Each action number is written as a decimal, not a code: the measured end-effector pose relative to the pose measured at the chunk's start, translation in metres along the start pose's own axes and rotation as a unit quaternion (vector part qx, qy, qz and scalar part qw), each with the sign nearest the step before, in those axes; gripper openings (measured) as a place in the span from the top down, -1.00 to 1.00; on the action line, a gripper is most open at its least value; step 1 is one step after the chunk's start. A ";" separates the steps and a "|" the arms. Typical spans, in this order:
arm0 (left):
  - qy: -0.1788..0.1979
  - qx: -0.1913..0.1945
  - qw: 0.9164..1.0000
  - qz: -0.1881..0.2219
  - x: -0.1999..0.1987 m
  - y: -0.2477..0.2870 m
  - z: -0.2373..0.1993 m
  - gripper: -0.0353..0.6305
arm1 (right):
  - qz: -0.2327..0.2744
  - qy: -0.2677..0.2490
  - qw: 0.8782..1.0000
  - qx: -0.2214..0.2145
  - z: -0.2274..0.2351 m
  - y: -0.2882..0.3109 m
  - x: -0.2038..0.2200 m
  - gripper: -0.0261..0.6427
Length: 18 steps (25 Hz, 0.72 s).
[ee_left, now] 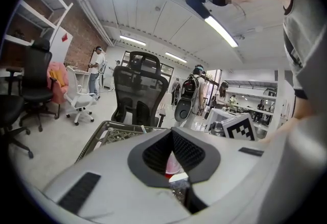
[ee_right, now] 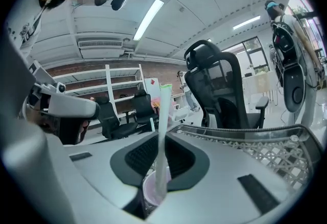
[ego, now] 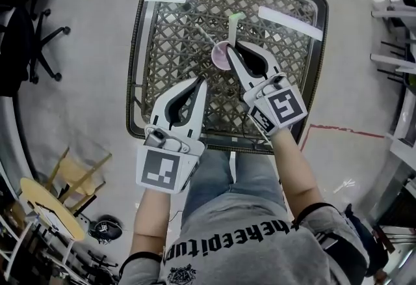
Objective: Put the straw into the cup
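A pink cup [ego: 221,56] stands near the middle of the glass-topped wicker table [ego: 138,62]. My right gripper [ego: 232,48] hovers at the cup's right rim, shut on a white straw with a green top [ego: 233,27]. In the right gripper view the straw [ee_right: 164,115] stands upright between the pads of the right gripper [ee_right: 161,135], its lower end inside the cup [ee_right: 149,193]. My left gripper [ego: 201,82] hangs over the table's near left with its tips together and nothing held. The left gripper [ee_left: 171,131] frames the cup [ee_left: 172,165] through the gap behind its tips.
Two bright white strips [ego: 289,22] show on the glass top at the back. A black office chair [ego: 39,36] stands left of the table, a yellow chair [ego: 71,179] at lower left. Another black chair [ee_left: 139,87] stands beyond the table's far edge.
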<state>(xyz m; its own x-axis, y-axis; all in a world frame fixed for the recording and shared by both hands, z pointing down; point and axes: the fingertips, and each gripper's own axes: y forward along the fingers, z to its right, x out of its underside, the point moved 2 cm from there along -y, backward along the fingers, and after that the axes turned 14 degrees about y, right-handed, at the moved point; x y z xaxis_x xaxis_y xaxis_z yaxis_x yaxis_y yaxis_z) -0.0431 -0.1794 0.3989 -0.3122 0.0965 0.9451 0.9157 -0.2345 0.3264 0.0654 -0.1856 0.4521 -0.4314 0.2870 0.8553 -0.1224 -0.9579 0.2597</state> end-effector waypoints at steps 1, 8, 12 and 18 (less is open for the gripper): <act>-0.001 -0.001 1.000 -0.001 0.002 0.000 0.000 0.81 | -0.001 -0.002 1.000 0.000 0.001 0.001 0.004 0.75; -0.005 -0.006 1.000 -0.006 0.010 -0.004 -0.004 0.81 | -0.020 -0.015 1.000 0.017 0.007 0.005 0.025 0.73; -0.006 -0.007 1.000 -0.007 0.013 -0.005 -0.004 0.81 | -0.028 -0.014 0.999 0.024 0.009 0.004 0.032 0.72; -0.004 -0.006 1.000 -0.002 0.009 -0.007 -0.003 0.81 | -0.030 -0.021 0.999 0.030 0.008 0.002 0.030 0.72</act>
<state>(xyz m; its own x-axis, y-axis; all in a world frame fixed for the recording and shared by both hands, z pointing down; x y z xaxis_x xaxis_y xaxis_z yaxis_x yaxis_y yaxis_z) -0.0530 -0.1800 0.4049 -0.3138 0.1055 0.9436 0.9113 -0.2456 0.3305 0.0588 -0.1786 0.4820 -0.3877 0.3445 0.8550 -0.0931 -0.9374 0.3355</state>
